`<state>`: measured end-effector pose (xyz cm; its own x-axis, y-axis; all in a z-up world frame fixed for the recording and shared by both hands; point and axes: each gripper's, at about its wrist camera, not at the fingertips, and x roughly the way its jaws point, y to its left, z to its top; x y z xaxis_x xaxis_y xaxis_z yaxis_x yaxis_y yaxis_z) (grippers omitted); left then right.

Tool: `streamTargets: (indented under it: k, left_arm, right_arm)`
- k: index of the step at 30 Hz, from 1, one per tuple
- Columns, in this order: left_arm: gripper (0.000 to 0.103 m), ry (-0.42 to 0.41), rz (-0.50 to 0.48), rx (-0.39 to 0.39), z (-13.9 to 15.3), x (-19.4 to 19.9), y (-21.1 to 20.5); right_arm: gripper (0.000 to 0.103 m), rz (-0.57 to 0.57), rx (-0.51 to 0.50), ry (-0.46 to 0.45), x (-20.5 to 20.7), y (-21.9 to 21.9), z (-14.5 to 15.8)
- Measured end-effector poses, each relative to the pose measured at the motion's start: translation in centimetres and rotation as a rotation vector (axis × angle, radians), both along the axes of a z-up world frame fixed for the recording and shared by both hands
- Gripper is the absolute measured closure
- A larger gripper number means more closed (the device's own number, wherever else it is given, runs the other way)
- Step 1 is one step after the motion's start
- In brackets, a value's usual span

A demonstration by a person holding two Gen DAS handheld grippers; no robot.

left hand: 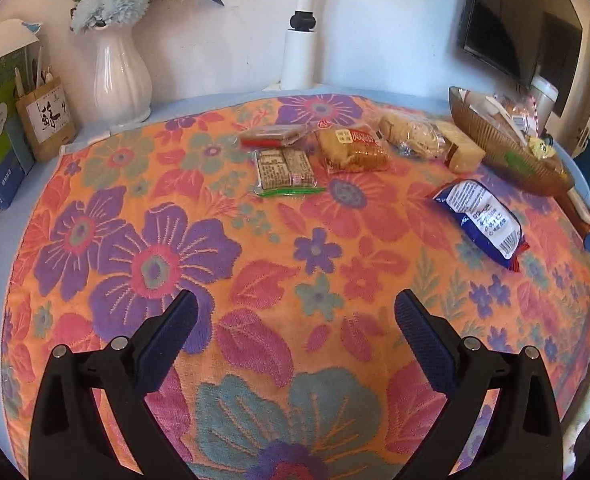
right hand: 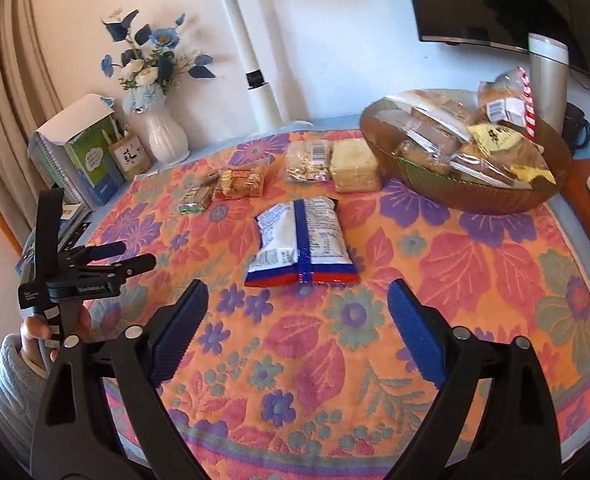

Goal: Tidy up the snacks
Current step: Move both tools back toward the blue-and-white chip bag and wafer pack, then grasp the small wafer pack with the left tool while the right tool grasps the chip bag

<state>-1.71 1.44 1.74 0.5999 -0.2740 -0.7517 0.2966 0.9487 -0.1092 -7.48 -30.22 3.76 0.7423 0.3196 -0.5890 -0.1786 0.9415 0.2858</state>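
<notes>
My right gripper (right hand: 298,328) is wide open and holds nothing. The blue and white snack bag (right hand: 302,242) lies on the desk just ahead of it, long side pointing away. My left gripper (left hand: 296,320) is open, empty, and farther off.

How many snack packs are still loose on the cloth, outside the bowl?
6: blue bag nearest; green-edged pack, red pack and orange pack left; clear pack and pale block beside the bowl.
</notes>
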Motion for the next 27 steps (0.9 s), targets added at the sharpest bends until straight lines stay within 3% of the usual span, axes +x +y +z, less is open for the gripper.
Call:
streamTargets:
  k: [7,11,16,20,27]
  left_arm:
    - [0.005,0.034,0.031,-0.048,-0.2,0.3,0.9]
    - [0.005,0.046,0.063,0.039,0.2,0.0,0.8]
    - [0.005,-0.063,-0.077,0.149,4.4,-1.6,-0.6]
    - [0.005,-0.06,-0.094,0.128,6.1,1.4,-0.8]
    - [0.006,0.063,-0.045,0.115,1.3,10.6,-2.0]
  right_arm:
    - [0.01,-0.001,0.171,0.049,0.6,-1.9,-1.1]
    - [0.005,0.02,0.226,0.067,1.6,-1.8,-0.7]
    - [0.003,0.01,0.139,0.081,3.9,-0.7,0.6]
    - [0.003,0.022,0.032,0.137,6.2,1.0,0.0]
    - [0.003,0.075,-0.005,0.278,10.7,2.5,-1.7]
